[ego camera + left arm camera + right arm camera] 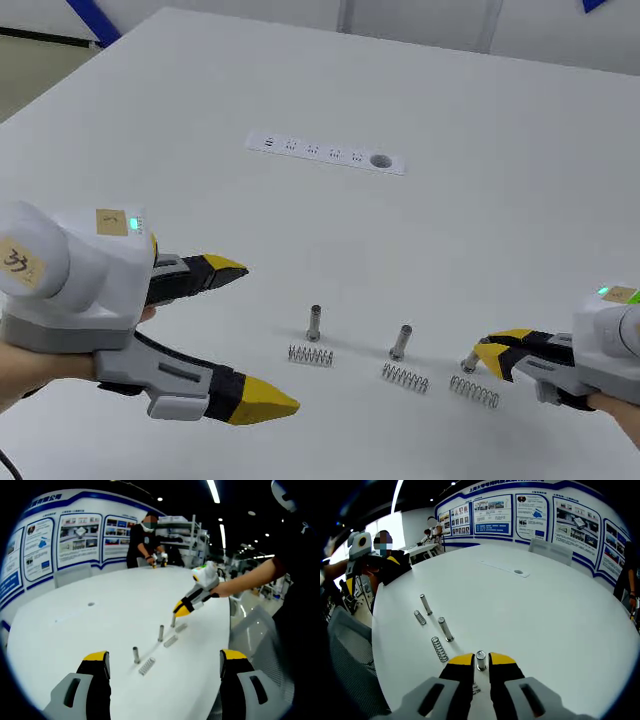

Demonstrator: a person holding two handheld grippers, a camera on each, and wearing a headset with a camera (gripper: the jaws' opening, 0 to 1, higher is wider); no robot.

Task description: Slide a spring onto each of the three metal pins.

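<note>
Three short metal pins stand in a row on the white table [450,200]: left pin [314,322], middle pin [401,341], right pin [468,362]. A spring lies in front of each: [310,355], [404,377], [473,391]. My right gripper [481,660] is low at the table, its yellow tips pressed on either side of the right pin [481,660]; that pin's spring [476,689] is partly hidden under the jaws. My left gripper [245,335] hovers wide open, left of the row, holding nothing. The left gripper view shows the pins [136,655] and springs [146,666] ahead.
A white power strip [325,152] is set into the table farther back. A grey chair [345,655] stands at the table edge near the pins. People work at the far end of the table [145,540].
</note>
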